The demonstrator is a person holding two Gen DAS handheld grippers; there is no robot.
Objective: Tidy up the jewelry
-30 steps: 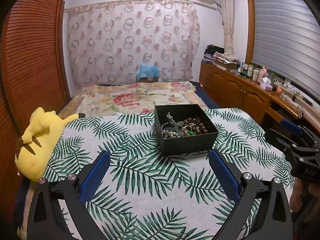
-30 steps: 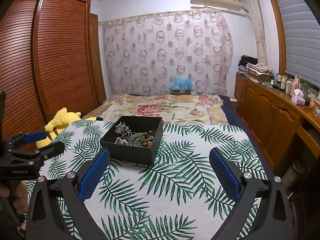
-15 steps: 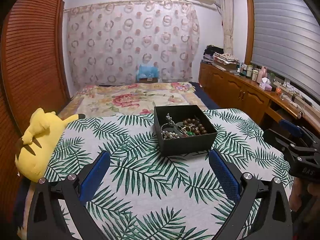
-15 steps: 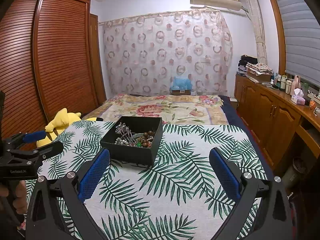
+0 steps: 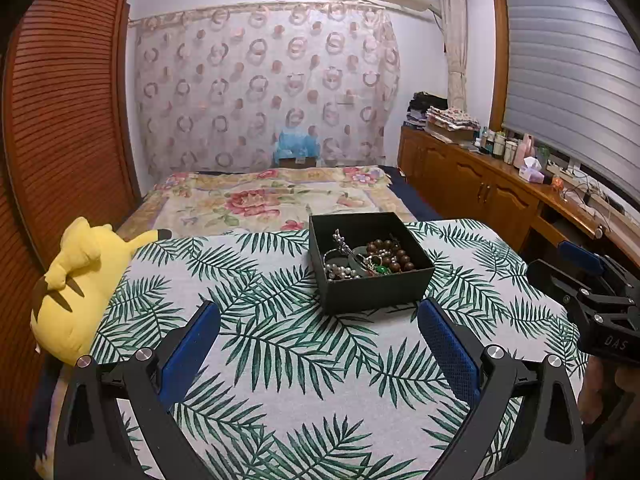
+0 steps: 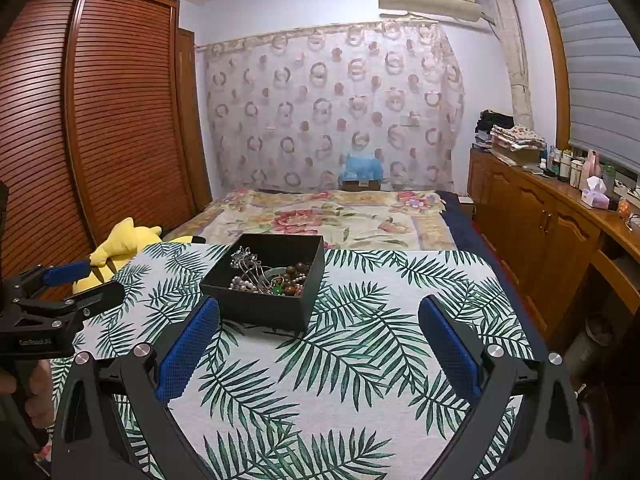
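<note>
The left gripper (image 5: 318, 316) has its 2 blue-padded fingers (image 5: 192, 344) spread wide with nothing between them, hovering above the palm-leaf cloth (image 5: 280, 360) and apart from everything on it. The right gripper (image 6: 318, 314) is likewise spread wide and holds nothing, its blue pads (image 6: 450, 348) over the same cloth. Ahead of the left gripper, slightly right of its centre line, a black open box (image 5: 376, 292) stands on the cloth; from the right wrist view the box (image 6: 264, 308) lies ahead and to the left, its near corner just beyond the left pad. Inside the box lies a tangled heap of jewelry (image 5: 366, 260): brown wooden beads (image 5: 394, 254), a strand of pale pearls (image 5: 340, 272), a green stone and silvery pieces. A yellow plush toy (image 5: 76, 284) rests at the cloth's left edge. Beyond the cloth spreads a floral bedspread (image 5: 272, 196), backed by a circle-patterned curtain (image 5: 264, 88). A wooden cabinet (image 5: 472, 184) with bottles runs along the right, and a slatted wardrobe (image 6: 100, 120) stands on the left.
</note>
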